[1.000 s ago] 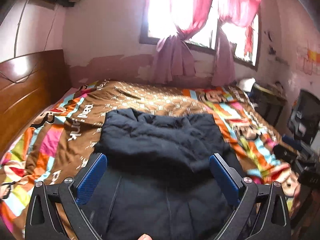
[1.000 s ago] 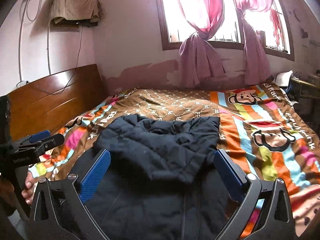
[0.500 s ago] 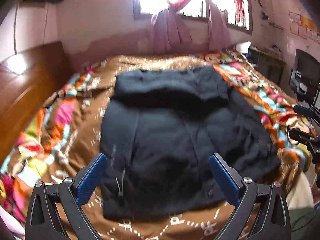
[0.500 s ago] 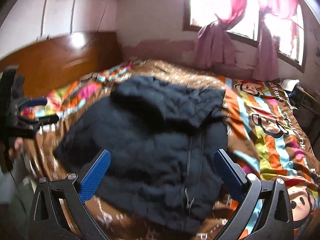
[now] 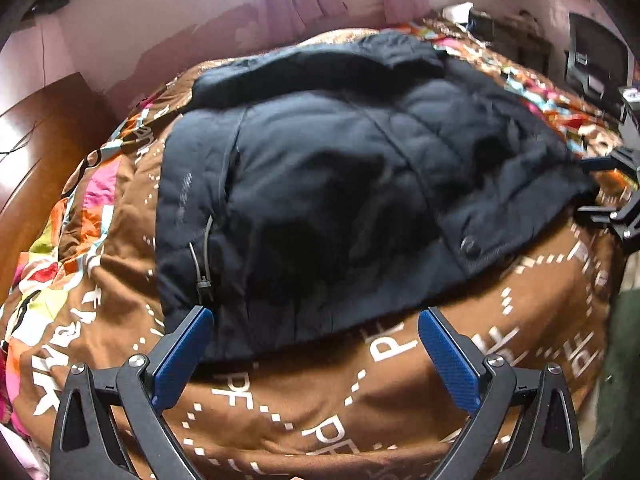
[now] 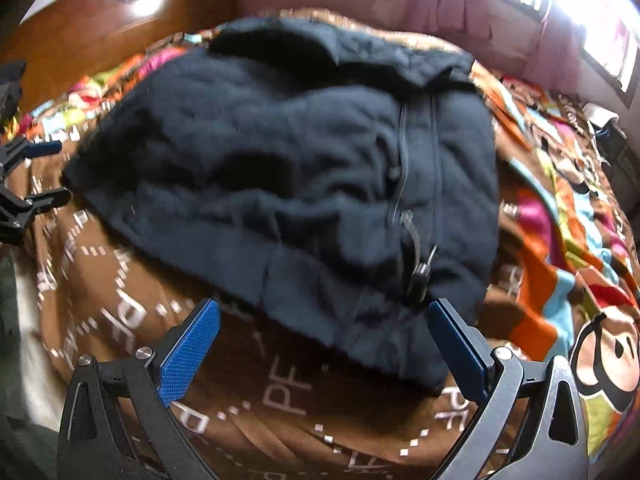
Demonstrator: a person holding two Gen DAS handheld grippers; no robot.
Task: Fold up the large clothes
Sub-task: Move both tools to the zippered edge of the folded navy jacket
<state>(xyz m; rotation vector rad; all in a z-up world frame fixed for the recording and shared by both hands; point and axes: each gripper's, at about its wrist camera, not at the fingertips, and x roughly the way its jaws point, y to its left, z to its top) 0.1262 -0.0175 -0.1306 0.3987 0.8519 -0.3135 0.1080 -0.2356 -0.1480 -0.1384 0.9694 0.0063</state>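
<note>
Both views have tipped down onto the jacket [image 5: 340,184]; your left gripper [image 5: 316,354] and right gripper [image 6: 324,350] hang spread and empty at the near hem, so puffy layers may slip out.

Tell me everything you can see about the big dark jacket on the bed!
The jacket is dark navy, puffy and quilted, like padded nylon. It lies spread on the brown patterned bedspread, its top part folded over at the far end. A zipper with a dangling pull runs down it, and there is a round snap near the hem. Neither tongs touch it; only the bedspread does.
</note>
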